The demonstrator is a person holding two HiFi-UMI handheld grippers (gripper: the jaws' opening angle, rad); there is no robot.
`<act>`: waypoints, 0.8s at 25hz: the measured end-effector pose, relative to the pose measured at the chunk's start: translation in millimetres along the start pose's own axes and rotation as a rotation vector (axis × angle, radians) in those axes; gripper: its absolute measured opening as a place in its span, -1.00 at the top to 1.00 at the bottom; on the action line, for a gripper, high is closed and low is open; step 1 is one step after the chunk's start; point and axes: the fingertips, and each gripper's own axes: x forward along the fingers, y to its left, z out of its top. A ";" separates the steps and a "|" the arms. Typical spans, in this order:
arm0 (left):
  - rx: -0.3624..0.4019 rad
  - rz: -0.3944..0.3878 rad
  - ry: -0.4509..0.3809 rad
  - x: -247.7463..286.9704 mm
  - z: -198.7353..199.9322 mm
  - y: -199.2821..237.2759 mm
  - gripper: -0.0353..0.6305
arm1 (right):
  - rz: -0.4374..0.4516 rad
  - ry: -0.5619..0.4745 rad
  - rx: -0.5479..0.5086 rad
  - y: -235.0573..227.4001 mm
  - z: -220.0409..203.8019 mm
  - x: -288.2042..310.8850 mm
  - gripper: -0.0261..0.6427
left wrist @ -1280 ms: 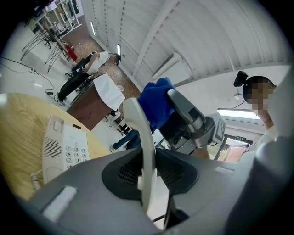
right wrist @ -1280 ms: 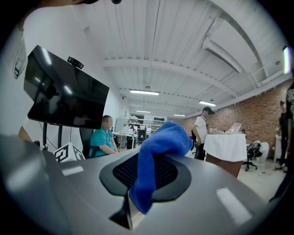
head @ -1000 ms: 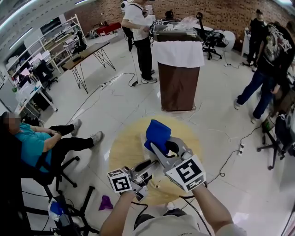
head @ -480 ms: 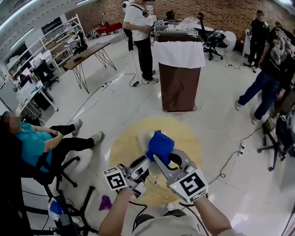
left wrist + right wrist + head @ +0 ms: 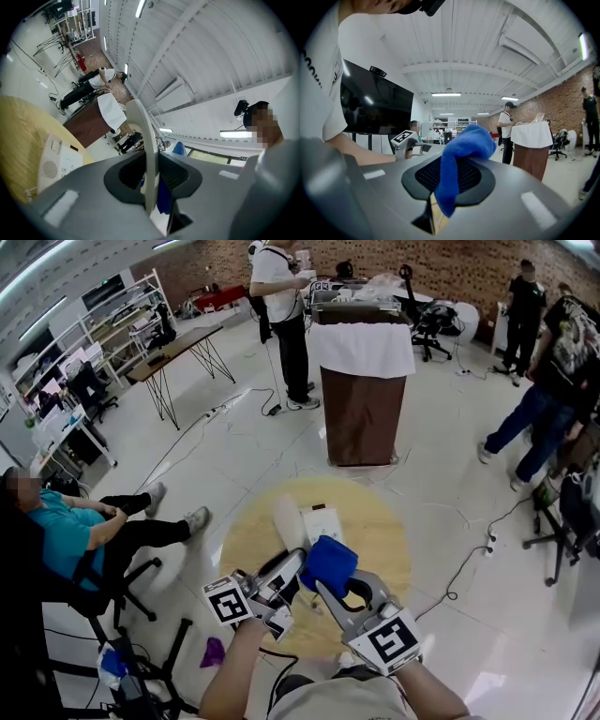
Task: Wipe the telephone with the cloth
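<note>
A white telephone base (image 5: 322, 523) lies on the round wooden table (image 5: 251, 542). My left gripper (image 5: 292, 564) is shut on the white handset (image 5: 287, 519), which sticks up between its jaws in the left gripper view (image 5: 145, 140), with the base (image 5: 58, 161) to the left below. My right gripper (image 5: 324, 579) is shut on a bunched blue cloth (image 5: 329, 562). The cloth sits right beside the left jaws at the held end of the handset. In the right gripper view the cloth (image 5: 464, 150) droops over the jaws and the left gripper's marker cube (image 5: 404, 138) shows behind.
Beyond the table stands a brown lectern (image 5: 362, 399) draped in white. A person sits in a chair (image 5: 75, 532) at the left, and others stand at the back and right. Cables run over the floor (image 5: 469, 559), and office chairs stand at both sides.
My right gripper has drawn the blue cloth back toward me along the handset, uncovering the telephone base. The left gripper has kept its hold and shifted slightly.
</note>
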 end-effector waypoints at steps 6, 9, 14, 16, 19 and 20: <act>-0.006 -0.009 -0.015 -0.6 5.5 -3.5 0.65 | 0.020 0.030 0.052 11.0 -19.8 -9.4 0.73; -0.024 -0.015 -0.031 -3.1 8.5 -3.5 0.65 | 0.020 0.051 0.070 10.5 -30.0 -16.0 0.73; -0.022 -0.069 -0.050 -8.2 14.2 -14.5 0.65 | -0.048 0.096 0.105 -13.4 -53.5 -31.5 0.73; -0.009 -0.081 -0.045 -8.8 13.7 -18.9 0.65 | -0.076 0.092 0.125 -24.5 -52.8 -33.3 0.73; 0.024 -0.085 -0.020 -5.2 7.1 -25.7 0.65 | -0.082 0.070 0.132 -30.6 -43.6 -33.0 0.73; 0.038 -0.086 -0.009 -3.5 4.3 -28.2 0.65 | -0.081 0.064 0.133 -31.8 -40.6 -32.4 0.73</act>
